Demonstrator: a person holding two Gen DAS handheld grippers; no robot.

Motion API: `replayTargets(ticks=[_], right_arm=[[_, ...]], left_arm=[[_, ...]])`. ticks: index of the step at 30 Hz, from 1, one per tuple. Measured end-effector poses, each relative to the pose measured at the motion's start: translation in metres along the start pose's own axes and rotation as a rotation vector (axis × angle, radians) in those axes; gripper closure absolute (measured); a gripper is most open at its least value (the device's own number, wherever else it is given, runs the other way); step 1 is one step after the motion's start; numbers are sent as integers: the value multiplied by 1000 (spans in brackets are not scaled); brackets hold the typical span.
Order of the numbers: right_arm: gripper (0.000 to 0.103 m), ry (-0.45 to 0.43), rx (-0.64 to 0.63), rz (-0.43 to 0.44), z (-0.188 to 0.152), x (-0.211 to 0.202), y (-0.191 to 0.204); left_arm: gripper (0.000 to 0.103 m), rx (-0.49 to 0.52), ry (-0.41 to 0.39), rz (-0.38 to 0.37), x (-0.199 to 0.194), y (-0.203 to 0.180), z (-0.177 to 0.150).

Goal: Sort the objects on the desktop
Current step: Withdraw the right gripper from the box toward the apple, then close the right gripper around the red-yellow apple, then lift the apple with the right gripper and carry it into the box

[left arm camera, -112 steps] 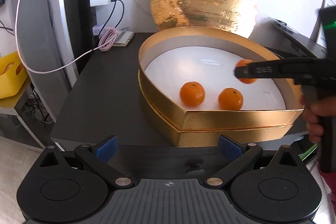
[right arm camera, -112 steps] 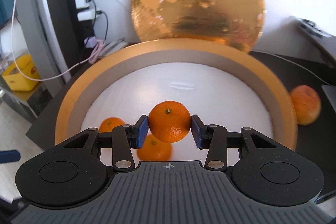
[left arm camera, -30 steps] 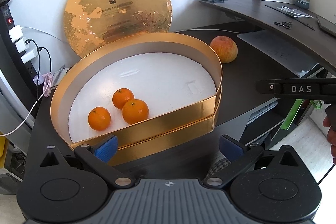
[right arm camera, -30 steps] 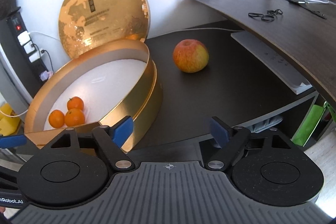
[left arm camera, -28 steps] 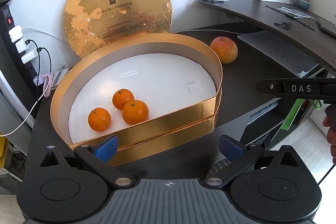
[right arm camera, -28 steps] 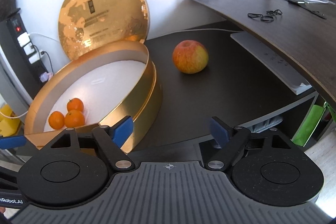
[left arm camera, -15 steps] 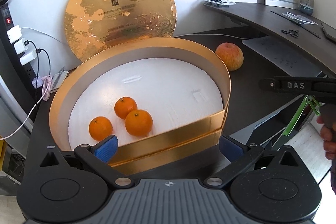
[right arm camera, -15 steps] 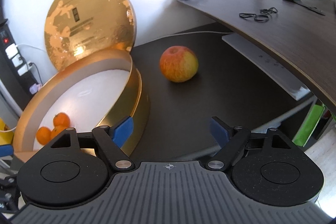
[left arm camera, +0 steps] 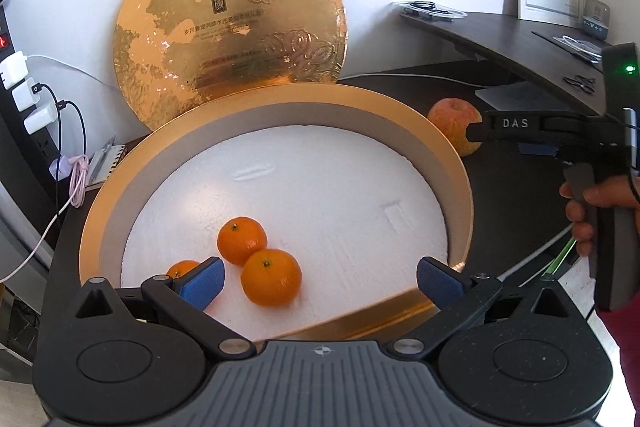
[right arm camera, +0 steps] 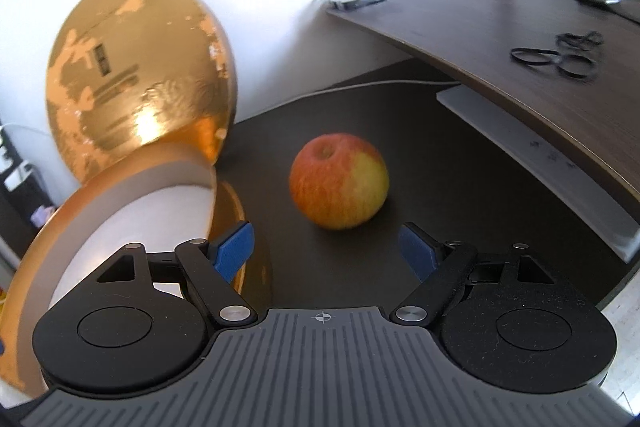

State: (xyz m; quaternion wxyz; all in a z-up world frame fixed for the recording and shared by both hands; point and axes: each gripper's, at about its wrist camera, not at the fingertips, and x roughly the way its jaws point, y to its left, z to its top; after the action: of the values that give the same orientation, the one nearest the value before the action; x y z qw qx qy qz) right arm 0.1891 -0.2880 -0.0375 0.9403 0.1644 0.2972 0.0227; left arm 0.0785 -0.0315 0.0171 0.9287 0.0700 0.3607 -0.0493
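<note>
Left wrist view: left gripper [left arm camera: 318, 277] hangs spread and empty over the gold box [left arm camera: 460, 167] holding three tangerines [left arm camera: 271, 277]; the apple [left arm camera: 450, 121] lies beyond its far-right rim.

Right wrist view: right gripper [right arm camera: 327, 250], spread and empty, faces the apple [right arm camera: 339, 181] straight ahead on open dark desktop [right arm camera: 460, 195], clear of the box.

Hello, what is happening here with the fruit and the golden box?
A person holds a gripper in each hand and sorts fruit into the round gold box. Three mandarins already lie inside it on the white lining. The right gripper, open and empty, points at the apple on the dark desk beside the box, without touching it. The left gripper, also open and empty, hangs over the box's near edge. The gold lid leans against the wall.
</note>
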Motion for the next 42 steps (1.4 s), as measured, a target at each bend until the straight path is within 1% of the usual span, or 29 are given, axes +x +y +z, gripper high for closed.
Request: replayTargets(ticks=[4, 10, 18, 20, 23, 32, 33, 39, 42], right_arm=[[19, 16, 6, 3, 9, 24, -5], [19, 40, 2, 4, 17, 51, -11], [18, 50, -7, 16, 19, 77, -12], [16, 52, -16, 13, 20, 82, -9], [14, 55, -18, 6, 21, 88, -8], [15, 72, -20, 0, 25, 104, -6], [17, 73, -26, -6, 24, 105, -6], [18, 83, -17, -51, 23, 99, -3], [18, 96, 13, -51, 20, 90, -6]], left_arm=[[0, -12, 14, -16, 8, 2, 3], [0, -15, 13, -19, 14, 2, 7], [0, -26, 25, -6, 19, 4, 10], [0, -29, 27, -5, 20, 4, 10], [0, -28, 34, -5, 21, 4, 10], [0, -35, 43, -2, 22, 5, 9], [0, -36, 42, -1, 22, 5, 9], [0, -44, 38, -2, 20, 9, 8], [0, -47, 33, -6, 17, 10, 7]])
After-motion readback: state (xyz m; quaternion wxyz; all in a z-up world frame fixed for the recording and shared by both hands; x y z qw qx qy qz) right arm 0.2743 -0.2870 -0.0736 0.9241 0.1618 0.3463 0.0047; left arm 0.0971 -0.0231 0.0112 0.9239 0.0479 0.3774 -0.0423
